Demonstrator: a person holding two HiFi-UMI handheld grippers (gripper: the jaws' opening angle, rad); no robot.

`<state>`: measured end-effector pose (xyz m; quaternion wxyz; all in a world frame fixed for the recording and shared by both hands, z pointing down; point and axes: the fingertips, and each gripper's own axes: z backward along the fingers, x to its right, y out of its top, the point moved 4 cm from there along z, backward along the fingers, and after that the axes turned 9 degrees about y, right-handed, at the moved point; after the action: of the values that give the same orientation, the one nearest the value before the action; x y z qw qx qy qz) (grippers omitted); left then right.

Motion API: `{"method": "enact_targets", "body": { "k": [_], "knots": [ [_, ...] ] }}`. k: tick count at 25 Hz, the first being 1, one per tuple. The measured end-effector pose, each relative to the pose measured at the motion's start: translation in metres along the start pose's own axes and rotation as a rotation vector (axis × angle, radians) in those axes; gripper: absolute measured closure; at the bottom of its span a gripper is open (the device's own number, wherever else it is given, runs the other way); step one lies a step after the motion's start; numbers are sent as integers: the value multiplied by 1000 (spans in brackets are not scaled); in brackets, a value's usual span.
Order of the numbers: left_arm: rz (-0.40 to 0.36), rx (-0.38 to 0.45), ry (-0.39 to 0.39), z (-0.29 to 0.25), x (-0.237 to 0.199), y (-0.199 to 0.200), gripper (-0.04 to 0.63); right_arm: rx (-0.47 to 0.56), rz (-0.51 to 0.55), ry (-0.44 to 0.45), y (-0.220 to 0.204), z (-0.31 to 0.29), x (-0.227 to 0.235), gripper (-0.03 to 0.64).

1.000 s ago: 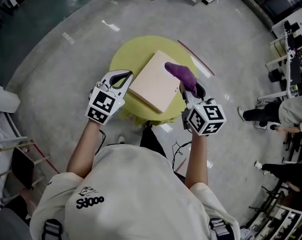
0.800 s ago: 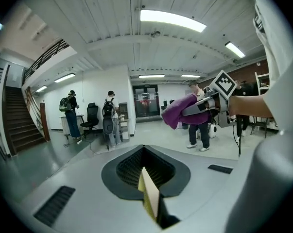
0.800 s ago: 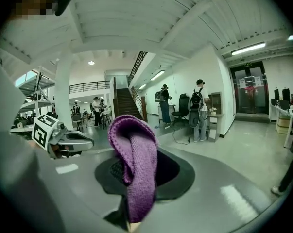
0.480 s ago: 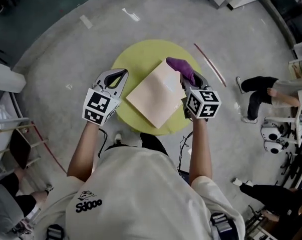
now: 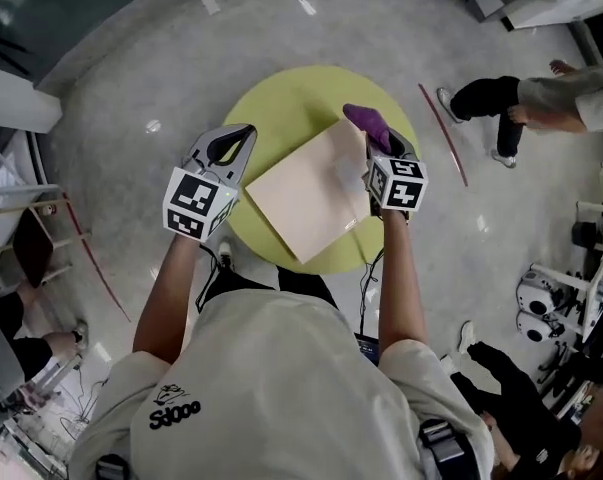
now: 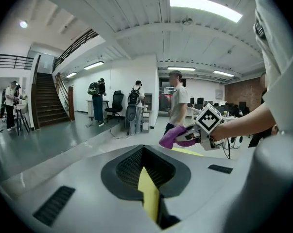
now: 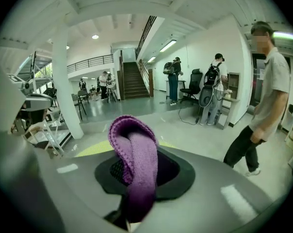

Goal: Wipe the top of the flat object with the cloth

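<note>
A flat beige board (image 5: 301, 196) lies on a round yellow table (image 5: 281, 96). My right gripper (image 5: 377, 148) is shut on a purple knitted cloth (image 5: 365, 123), which hangs over the board's far right corner. In the right gripper view the cloth (image 7: 134, 149) droops out of the jaws and hides the fingertips. My left gripper (image 5: 233, 140) hovers over the table just left of the board, its jaws together with nothing in them. In the left gripper view its tips (image 6: 144, 148) meet over a sliver of yellow table, with the cloth (image 6: 173, 136) ahead to the right.
A thin red rod (image 5: 443, 133) lies on the floor right of the table. A person's legs (image 5: 501, 98) pass at the upper right. A chair (image 5: 21, 238) stands at the left and white equipment (image 5: 546, 293) at the lower right.
My right gripper has carried the cloth forward along the board's right edge to its far corner. The left gripper has stayed beside the board. A person has walked up the right side.
</note>
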<state>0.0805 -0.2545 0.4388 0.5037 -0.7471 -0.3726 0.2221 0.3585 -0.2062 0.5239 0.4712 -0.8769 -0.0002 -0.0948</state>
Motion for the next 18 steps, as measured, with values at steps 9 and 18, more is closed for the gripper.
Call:
{"method": "enact_targets", "body": {
  "k": [9, 18],
  "knots": [
    [37, -21, 71, -5, -4, -22, 594, -196, 175, 22, -49, -61, 9, 535],
    [51, -14, 93, 1, -8, -23, 594, -308, 161, 120, -76, -87, -1, 531]
  ]
}}
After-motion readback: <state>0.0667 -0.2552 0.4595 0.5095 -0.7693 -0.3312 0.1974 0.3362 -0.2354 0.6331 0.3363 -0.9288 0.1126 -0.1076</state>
